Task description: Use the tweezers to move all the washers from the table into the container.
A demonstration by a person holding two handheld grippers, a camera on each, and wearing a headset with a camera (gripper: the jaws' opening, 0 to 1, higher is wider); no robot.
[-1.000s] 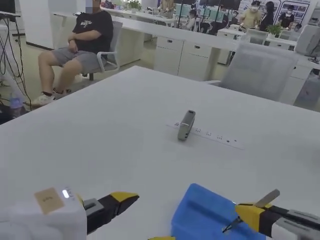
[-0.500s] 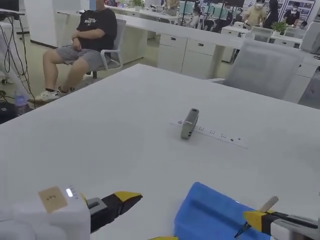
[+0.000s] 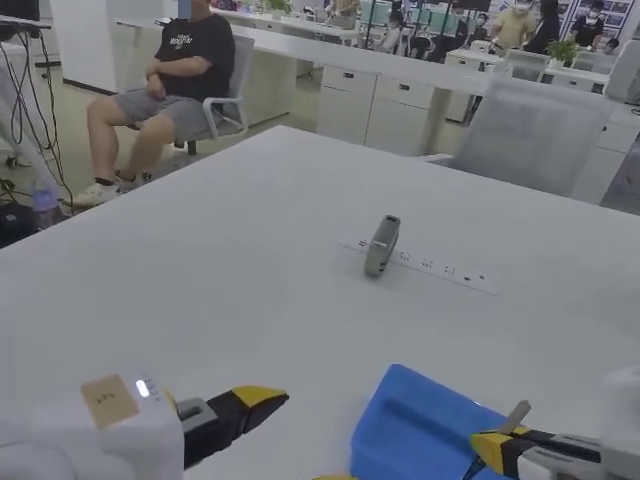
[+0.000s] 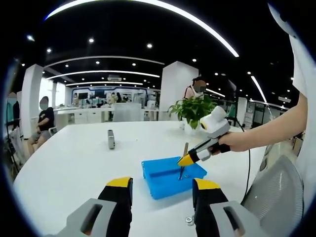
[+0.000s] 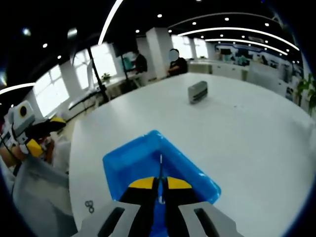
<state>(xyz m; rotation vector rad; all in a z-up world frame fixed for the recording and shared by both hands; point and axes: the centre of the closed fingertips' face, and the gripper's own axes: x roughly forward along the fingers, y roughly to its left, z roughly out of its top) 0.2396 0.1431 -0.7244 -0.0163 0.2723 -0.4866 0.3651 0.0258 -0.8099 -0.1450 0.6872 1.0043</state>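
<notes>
Blue container (image 3: 420, 425) cut off by head view's bottom edge, tweezers (image 3: 516, 416) mostly hidden.

**Left gripper** (image 4: 163, 183): two broad jaws with grey slotted bases, black mid-sections and yellow tips. In the head view, left of the blue container (image 3: 420, 425), it has a white boxy housing, a tan label sticker (image 3: 103, 398) with faint print, a small lit white indicator (image 3: 142, 389), a grey metal collar and a black jaw tipped yellow.

**Right gripper** (image 5: 159, 183): same grey, black and yellow jaws. In the left gripper view, above the container's right side, it has a white rounded head, a black grip and a yellow-tipped nose. A thin dark cable (image 4: 248, 163) hangs right of the container.

**Clothing**: white short sleeve (image 4: 302, 64), far right of the container.
</notes>
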